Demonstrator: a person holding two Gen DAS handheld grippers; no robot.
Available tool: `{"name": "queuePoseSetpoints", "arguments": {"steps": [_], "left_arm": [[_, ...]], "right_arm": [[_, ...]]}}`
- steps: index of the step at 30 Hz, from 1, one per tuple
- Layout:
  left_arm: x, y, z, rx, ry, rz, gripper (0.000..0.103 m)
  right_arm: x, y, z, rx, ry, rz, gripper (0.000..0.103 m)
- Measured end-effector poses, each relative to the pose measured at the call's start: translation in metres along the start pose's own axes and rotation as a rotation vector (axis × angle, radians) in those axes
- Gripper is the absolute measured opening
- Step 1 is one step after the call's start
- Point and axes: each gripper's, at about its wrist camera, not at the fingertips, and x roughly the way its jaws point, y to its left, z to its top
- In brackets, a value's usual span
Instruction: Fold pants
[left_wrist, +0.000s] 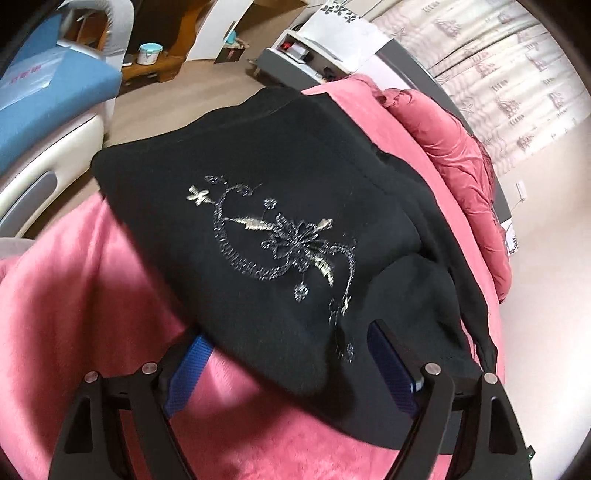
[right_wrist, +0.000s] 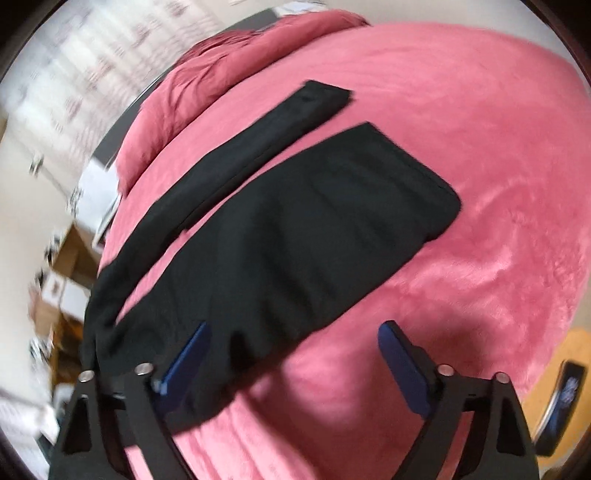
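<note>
A pink blanket (left_wrist: 92, 295) covers the bed, with patterned curtains (left_wrist: 498, 74) at the far right. The black pants (left_wrist: 258, 221) lie spread on it, their near edge between the wide-spread jaws of the left gripper (left_wrist: 291, 365) and the right gripper (right_wrist: 295, 362), neither pinching cloth.

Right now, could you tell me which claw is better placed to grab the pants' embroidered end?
Left: the left claw is open at the embroidered end of the pants; the right claw faces plain cloth.
</note>
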Motion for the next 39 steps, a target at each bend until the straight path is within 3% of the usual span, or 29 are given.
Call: {"name": "queuePoseSetpoints", "arguments": {"steps": [6,10,14,15,17,20,21,23,24,25,28,31,35,39], "left_arm": [[-0.002,0.016,0.006,-0.108,-0.04,-0.1,0.086],[-0.002,0.02,0.012,-0.158,-0.069,-0.124,0.085],[0.001,0.028,0.021,-0.229,-0.125,-0.141,0.085],[0.002,0.029,0.023,-0.241,-0.132,-0.141,0.085],[0.007,0.027,0.028,-0.237,-0.135,-0.123,0.085],[0.014,0.02,0.035,-0.207,-0.12,-0.071,0.083],[0.016,0.018,0.037,-0.205,-0.11,-0.052,0.079],[0.017,0.014,0.041,-0.193,-0.094,0.004,0.062],[0.015,0.016,0.04,-0.192,-0.092,0.029,0.038],[0.015,0.018,0.041,-0.195,-0.083,0.043,0.021],[0.013,0.032,0.041,-0.22,-0.058,-0.013,0.011],[0.001,0.029,0.04,-0.191,-0.066,-0.032,0.008],[-0.027,0.006,0.035,-0.047,-0.095,-0.081,0.007],[-0.053,-0.009,0.022,0.029,-0.106,-0.113,0.007]], "right_arm": [[0.015,-0.031,0.015,0.172,-0.022,0.075,0.074],[0.023,-0.041,0.025,0.239,-0.052,0.086,0.054],[0.03,-0.048,0.031,0.283,-0.055,0.102,0.043],[0.03,-0.051,0.033,0.281,-0.053,0.101,0.04],[0.032,-0.052,0.035,0.262,-0.039,0.078,0.023],[0.033,-0.055,0.041,0.276,-0.031,0.083,0.017],[0.034,-0.057,0.045,0.283,-0.034,0.085,0.016],[0.029,-0.059,0.05,0.294,-0.053,0.069,0.013],[0.026,-0.06,0.052,0.295,-0.062,0.058,0.013],[0.021,-0.062,0.053,0.293,-0.071,0.051,0.012],[0.009,-0.065,0.062,0.27,-0.092,0.03,0.012],[-0.002,-0.062,0.067,0.221,-0.099,-0.007,0.011],[-0.024,-0.066,0.073,0.209,-0.149,-0.042,0.011],[-0.045,-0.081,0.077,0.232,-0.187,-0.056,0.011]]}}
